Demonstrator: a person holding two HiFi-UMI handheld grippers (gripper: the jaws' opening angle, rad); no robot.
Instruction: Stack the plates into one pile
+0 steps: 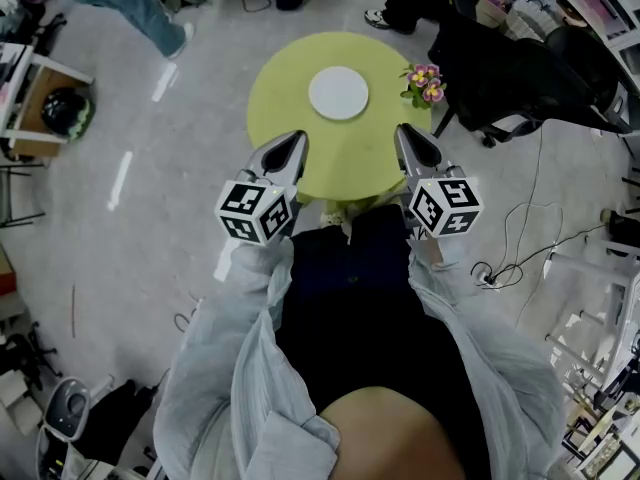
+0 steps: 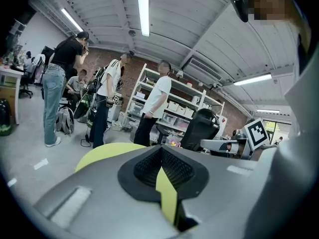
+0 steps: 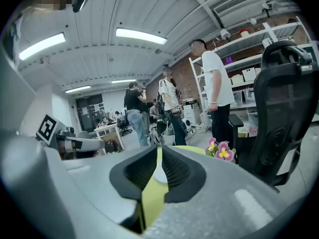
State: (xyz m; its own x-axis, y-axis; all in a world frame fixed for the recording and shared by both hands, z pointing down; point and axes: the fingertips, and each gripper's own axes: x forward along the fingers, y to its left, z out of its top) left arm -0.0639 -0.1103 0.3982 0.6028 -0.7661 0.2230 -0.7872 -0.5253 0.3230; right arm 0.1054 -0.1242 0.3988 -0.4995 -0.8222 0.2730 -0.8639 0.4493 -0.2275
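Head view shows plate on table; left gripper view misses plate.

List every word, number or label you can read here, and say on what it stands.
No text can be read.
Left marker cube, right marker cube: square black-and-white patterns only, no letters.
Shelf boxes: any labels are too small to read.

White round plate, seen from above as one flat disc. It lies level near the middle of the round yellow-green surface. Whether it is one plate or several stacked cannot be told.
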